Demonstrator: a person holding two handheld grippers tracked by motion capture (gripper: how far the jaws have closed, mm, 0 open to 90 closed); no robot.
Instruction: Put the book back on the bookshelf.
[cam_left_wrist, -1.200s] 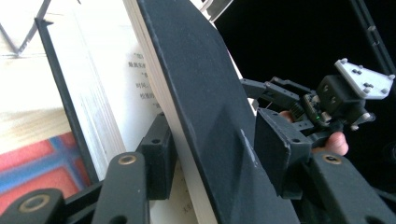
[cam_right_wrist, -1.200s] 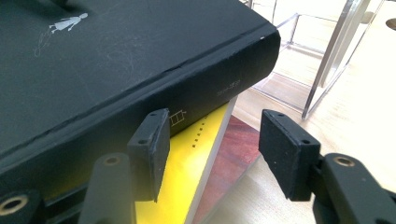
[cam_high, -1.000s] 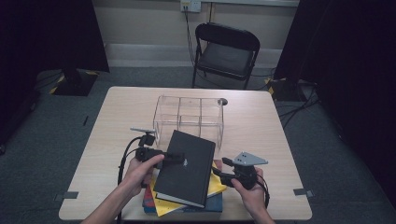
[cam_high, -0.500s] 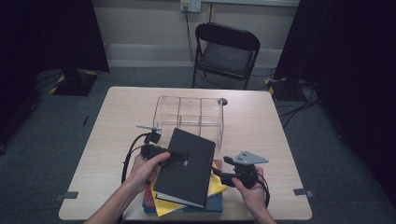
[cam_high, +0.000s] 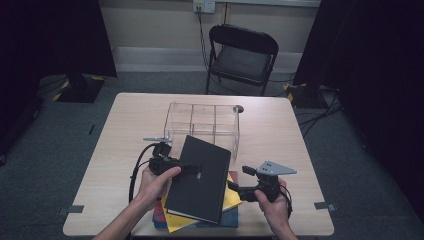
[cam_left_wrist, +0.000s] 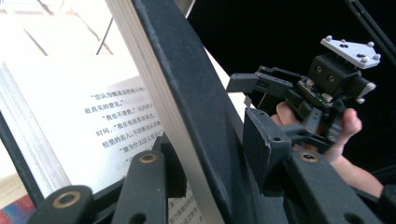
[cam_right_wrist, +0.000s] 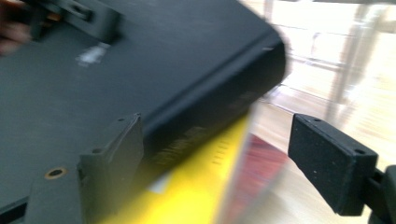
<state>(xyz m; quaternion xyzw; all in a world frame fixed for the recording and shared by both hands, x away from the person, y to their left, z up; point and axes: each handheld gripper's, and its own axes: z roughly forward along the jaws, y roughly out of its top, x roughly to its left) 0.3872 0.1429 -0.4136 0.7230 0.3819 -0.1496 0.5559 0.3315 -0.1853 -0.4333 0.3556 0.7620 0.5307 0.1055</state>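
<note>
- The wooden table (cam_high: 125, 145) is carrying everything: a clear acrylic compartment organizer (cam_high: 202, 122) at its middle and, at the near edge, a stack of books with a yellow book (cam_high: 231, 196) lying on a blue one (cam_high: 227, 220).
- The black hardcover book (cam_high: 200, 179) is resting tilted on top of that stack, its far edge pointing towards the organizer and sitting just in front of it.
- The left gripper (cam_high: 192, 168) is clamping the book's front cover near its left edge; in the left gripper view the jaws are pinching the cover (cam_left_wrist: 196, 116) narrowly, having just been closing on it, while the printed pages (cam_left_wrist: 116, 121) are fanning away below.
- That grip looks to be taking the cover alone, so lifting slowly is the wiser course, as I judge the page block is likely to swing down and open the book.
- The right gripper (cam_high: 239, 188) is sitting just beside the book's right edge, its jaws standing wide and having just been opening; in the right gripper view the book's corner (cam_right_wrist: 252, 51) is lying between them with neither pad pressing.
- To do this step well, the right gripper should be staying close under that edge, ready to support the spine while the left is raising the book.
- The lift should also be keeping the far edge off the organizer's thin wall.
</note>
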